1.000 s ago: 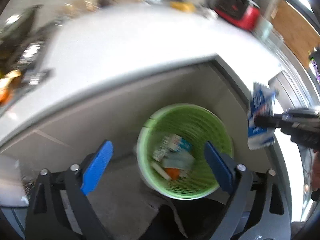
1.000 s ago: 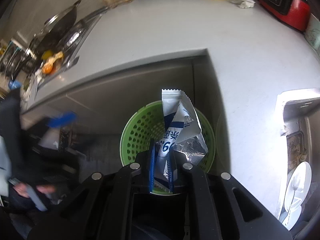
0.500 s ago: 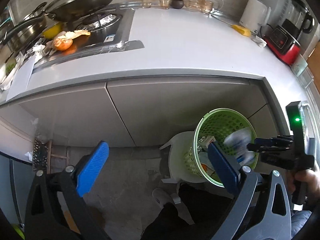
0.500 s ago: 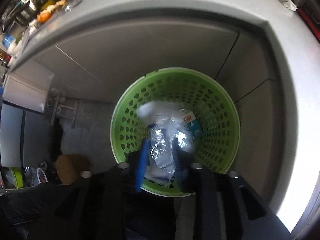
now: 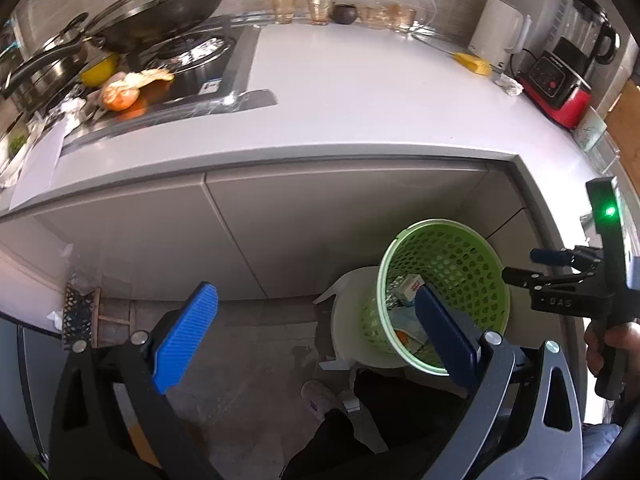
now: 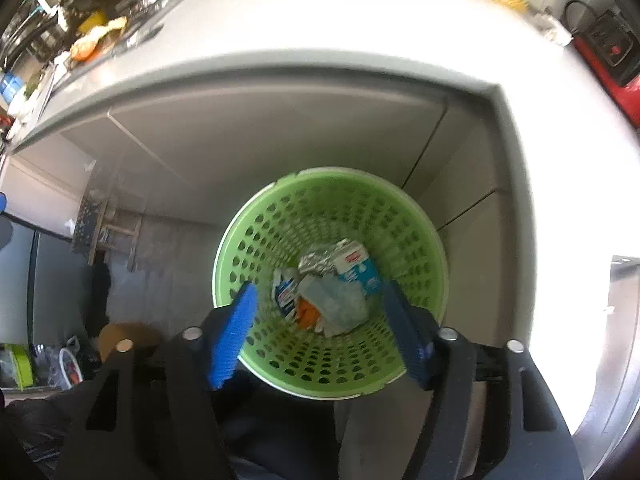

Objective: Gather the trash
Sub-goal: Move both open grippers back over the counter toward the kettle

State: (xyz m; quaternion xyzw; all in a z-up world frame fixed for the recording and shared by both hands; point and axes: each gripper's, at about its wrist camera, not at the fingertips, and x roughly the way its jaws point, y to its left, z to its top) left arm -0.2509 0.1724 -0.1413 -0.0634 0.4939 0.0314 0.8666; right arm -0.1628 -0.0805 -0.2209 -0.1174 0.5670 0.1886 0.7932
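Risk after release: right gripper (image 6: 320, 320), its jaws just opened and empty above the green basket (image 6: 424, 240), may snag the rim while leaving; left gripper (image 5: 316, 332) wide, empty.

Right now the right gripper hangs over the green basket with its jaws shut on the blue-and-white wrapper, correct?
Not quite. The right gripper does hang over the green basket, but the right wrist view shows its jaws have just been opening and hold nothing; the blue-and-white wrapper lies inside.
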